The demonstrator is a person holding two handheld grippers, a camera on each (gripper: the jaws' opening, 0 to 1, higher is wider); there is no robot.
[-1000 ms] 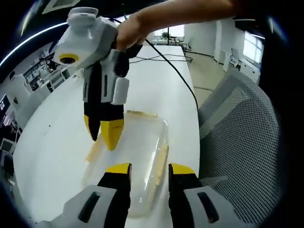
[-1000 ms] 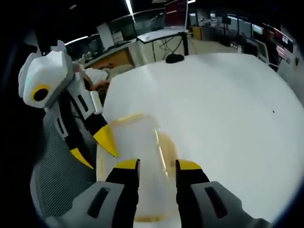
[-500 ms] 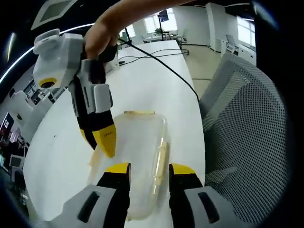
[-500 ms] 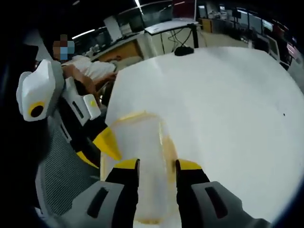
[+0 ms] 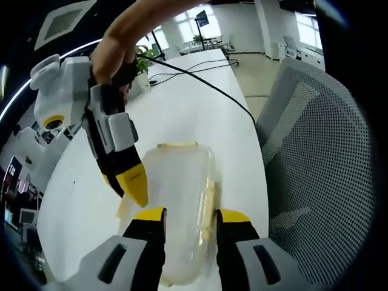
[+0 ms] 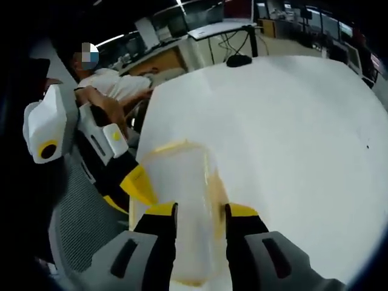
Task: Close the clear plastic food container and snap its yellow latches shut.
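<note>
One clear plastic food container lies on the white table, lid down, with pale yellow latches along its edges. In the left gripper view, the left gripper straddles the container's near end at 6 o'clock, jaws parted, gripping nothing. The right gripper points down at 9 o'clock of the container; its jaw gap cannot be told there. In the right gripper view, its jaws stand parted over the container. One mesh chair stands at 3 o'clock
</note>
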